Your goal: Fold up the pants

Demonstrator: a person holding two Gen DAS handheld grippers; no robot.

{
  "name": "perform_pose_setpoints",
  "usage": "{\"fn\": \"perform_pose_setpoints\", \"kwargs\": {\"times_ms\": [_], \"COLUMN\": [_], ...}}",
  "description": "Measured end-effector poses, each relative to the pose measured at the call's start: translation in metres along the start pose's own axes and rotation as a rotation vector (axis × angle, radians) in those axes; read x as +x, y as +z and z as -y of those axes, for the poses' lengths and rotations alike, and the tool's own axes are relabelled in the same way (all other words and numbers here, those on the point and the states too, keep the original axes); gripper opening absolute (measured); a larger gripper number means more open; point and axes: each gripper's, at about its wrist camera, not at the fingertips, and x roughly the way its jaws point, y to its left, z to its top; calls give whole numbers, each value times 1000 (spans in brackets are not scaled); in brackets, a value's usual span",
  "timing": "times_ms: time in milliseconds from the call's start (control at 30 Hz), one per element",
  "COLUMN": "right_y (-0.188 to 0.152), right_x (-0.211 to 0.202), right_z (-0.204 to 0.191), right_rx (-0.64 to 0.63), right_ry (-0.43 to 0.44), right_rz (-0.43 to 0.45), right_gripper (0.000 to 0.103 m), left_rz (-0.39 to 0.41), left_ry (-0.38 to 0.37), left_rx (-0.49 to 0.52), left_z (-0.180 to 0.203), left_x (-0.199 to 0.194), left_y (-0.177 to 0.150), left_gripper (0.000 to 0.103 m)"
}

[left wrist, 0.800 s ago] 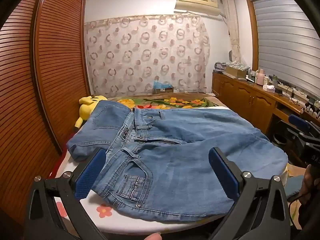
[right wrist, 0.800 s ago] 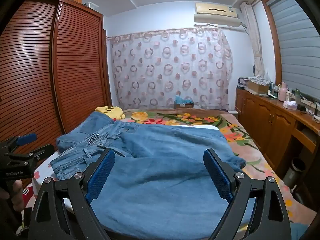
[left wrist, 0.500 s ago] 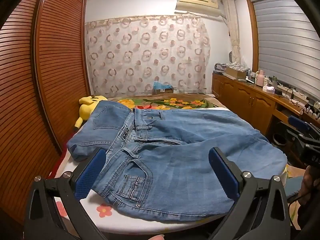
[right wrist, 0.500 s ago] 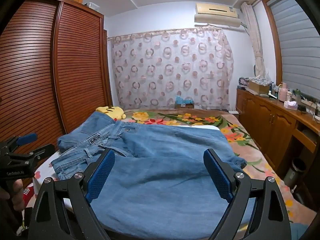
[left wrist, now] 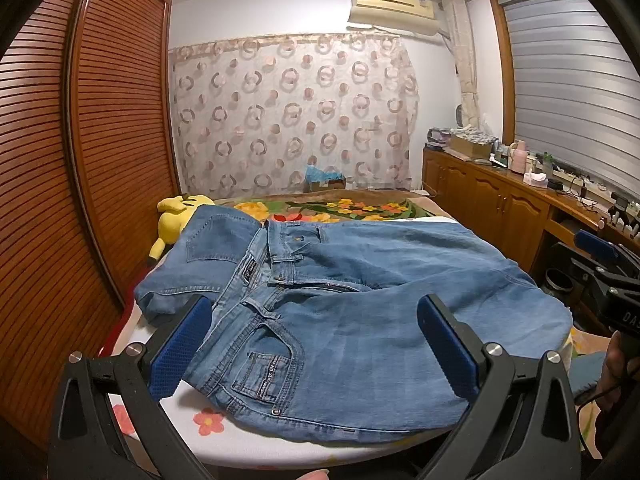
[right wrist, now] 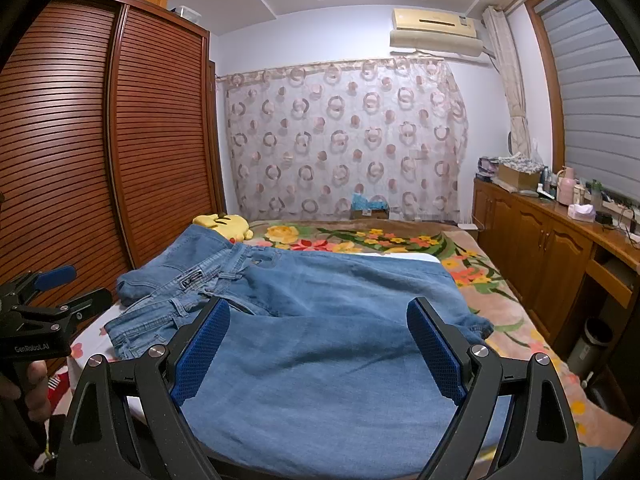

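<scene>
Light blue denim pants (left wrist: 360,304) spread flat across white flower-printed bedding (left wrist: 208,420), waistband toward the louvred brown wooden wardrobe doors (left wrist: 80,160), legs running the other way toward the brown wooden sideboard (left wrist: 500,208). Left gripper (left wrist: 316,344) poised over the front pocket end of the pants, blue-padded jaws spread wide, nothing clamped. Right gripper (right wrist: 320,348) hovering above the leg end of the pants, jaws likewise wide apart and empty. Yellow plush toy (left wrist: 180,216) lying just beyond the pants' waistband, beside the wardrobe doors. Brown blanket with bright flowers (right wrist: 360,240) covering the bed past the pants. Sheer curtain printed with rings (right wrist: 344,136) behind that, a cream wall air conditioner (right wrist: 436,28) above it. Sideboard beyond the pants' leg ends cluttered with small bottles and boxes. Nothing lying on top of the pants.
</scene>
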Motion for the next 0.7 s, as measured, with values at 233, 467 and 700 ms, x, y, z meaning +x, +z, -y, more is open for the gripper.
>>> {"fn": "perform_pose_setpoints", "kwargs": {"times_ms": [233,467,700], "right_y": [0,0,0], "right_x": [0,-2,-2], "right_z": [-1,0,0], "right_rx": [-1,-3,-3], "right_ry": [-1,1,2], "right_rz": [0,6,7], "right_gripper": [91,91,91], "left_rz": [6,9,13], "left_ry": [1,2,2], "left_rx": [0,1,1], "left_z": [1,2,2], "left_x": [-6,-9,-9], "left_y": [9,12,10], "left_gripper": [103,103,103]}}
